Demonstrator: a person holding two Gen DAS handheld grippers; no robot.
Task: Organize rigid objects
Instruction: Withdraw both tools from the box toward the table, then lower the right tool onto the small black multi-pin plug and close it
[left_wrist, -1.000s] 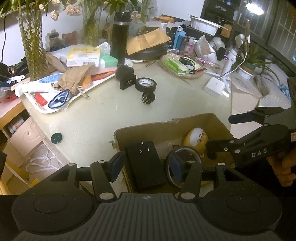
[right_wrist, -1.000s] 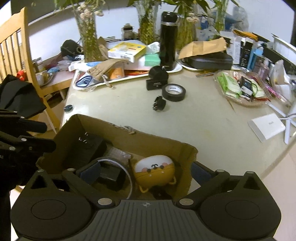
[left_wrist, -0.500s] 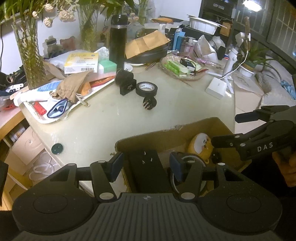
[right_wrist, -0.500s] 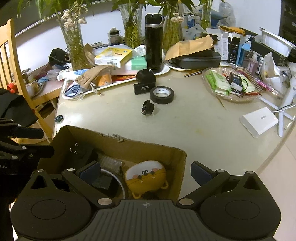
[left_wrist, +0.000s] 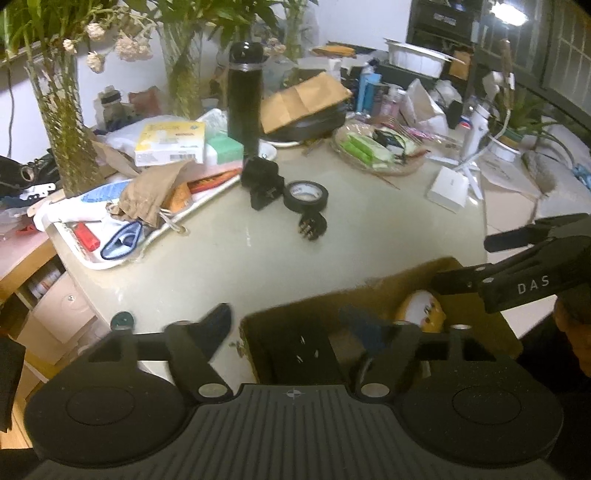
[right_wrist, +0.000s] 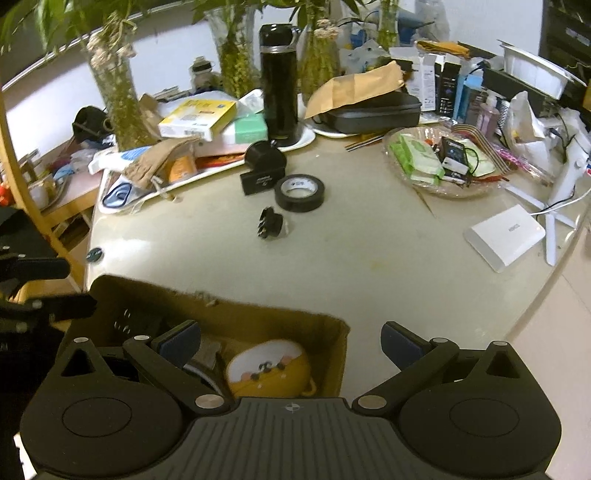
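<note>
The left gripper (left_wrist: 291, 325) hangs over the left part of the cardboard box (left_wrist: 391, 291), and its jaws are opening; the black adapter (left_wrist: 299, 350) lies below between them, inside the box, and the pads do not press it. The right gripper (right_wrist: 291, 339) stands wide open over the box's right edge, with nothing held. In the box there is also a yellow toy (right_wrist: 269, 369) and a ring-shaped thing, partly hidden. On the table (right_wrist: 369, 258) 3 black items wait: the tape roll (right_wrist: 299, 192), the small plug (right_wrist: 269, 223) just in front of it, and a black block (right_wrist: 262, 170) touching or nearly touching the roll.

Risks, as I judge: the box sits at the table edge near the person, so a push from either gripper could shift or tip it. The 2 grippers are close together over the box and may collide when one leaves. The plug is small and round, so it may roll from the pads.

Compared with 1 second before, the left jaws were narrower around the adapter, which stood higher; now it is released and lies lower. The right gripper has moved a little sideways.
</note>
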